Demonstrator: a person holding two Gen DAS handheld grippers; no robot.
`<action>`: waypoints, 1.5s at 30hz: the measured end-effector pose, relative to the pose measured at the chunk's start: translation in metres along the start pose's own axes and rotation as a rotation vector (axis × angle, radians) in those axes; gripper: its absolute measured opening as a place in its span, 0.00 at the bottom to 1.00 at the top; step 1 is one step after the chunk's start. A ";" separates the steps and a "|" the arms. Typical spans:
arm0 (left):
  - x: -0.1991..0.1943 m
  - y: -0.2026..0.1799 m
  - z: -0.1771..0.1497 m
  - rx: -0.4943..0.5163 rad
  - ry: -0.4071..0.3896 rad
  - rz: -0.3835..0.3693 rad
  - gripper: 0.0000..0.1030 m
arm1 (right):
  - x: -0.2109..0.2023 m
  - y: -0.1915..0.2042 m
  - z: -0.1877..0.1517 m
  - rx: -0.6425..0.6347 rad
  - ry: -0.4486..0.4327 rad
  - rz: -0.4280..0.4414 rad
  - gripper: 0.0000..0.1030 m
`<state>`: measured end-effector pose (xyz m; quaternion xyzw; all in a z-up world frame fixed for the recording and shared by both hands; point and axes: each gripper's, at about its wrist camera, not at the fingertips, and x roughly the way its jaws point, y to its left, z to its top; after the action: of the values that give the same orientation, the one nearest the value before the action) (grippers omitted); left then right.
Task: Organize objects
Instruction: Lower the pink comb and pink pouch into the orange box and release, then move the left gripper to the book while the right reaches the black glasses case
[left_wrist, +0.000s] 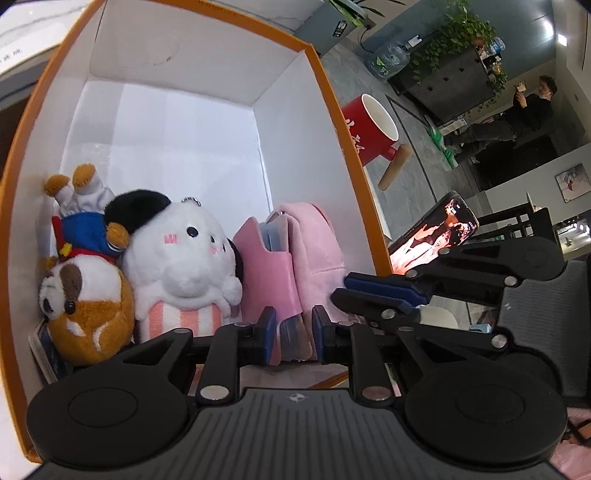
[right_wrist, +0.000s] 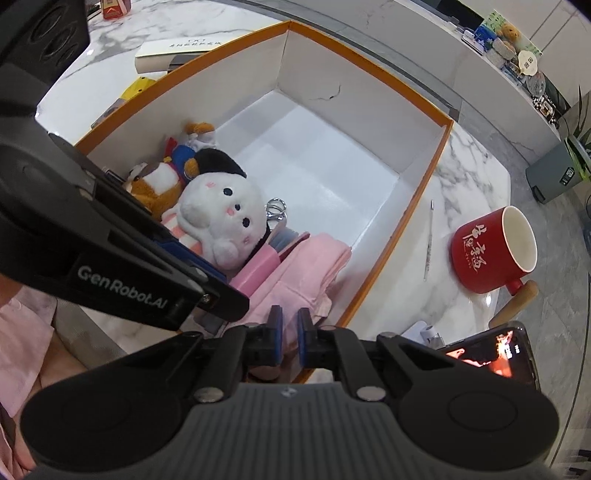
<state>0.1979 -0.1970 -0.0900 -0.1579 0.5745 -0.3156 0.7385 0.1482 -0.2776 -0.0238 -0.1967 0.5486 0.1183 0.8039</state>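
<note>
Left gripper (left_wrist: 294, 334): nearest item, jaws clamped on the near end of a pink case (left_wrist: 271, 273) standing inside the orange box (left_wrist: 343, 122) at its near end. Right gripper (right_wrist: 287, 334): jaws drawn nearly together over pink cloth (right_wrist: 295, 280) at the box's near rim; whether they pinch it cannot be told. Left gripper's arm reads "GenRobot.AI". Inside the box, beside the case: white plush (left_wrist: 188, 258), brown plush dog (left_wrist: 88, 306). Outside the box: red mug (right_wrist: 491, 251) with white characters, lit phone (right_wrist: 495, 354).
</note>
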 end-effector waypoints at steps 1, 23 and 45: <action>-0.002 -0.001 0.000 0.005 -0.005 0.004 0.23 | -0.002 -0.001 0.000 0.008 -0.005 0.002 0.08; -0.157 -0.002 -0.024 0.312 -0.266 0.181 0.36 | -0.091 0.042 0.022 0.073 -0.324 0.111 0.32; -0.149 0.105 -0.032 0.672 -0.053 0.311 0.64 | -0.001 0.134 0.168 -0.367 -0.224 0.099 0.58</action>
<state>0.1763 -0.0176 -0.0497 0.1746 0.4365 -0.3665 0.8029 0.2336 -0.0830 0.0060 -0.2983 0.4342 0.2765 0.8038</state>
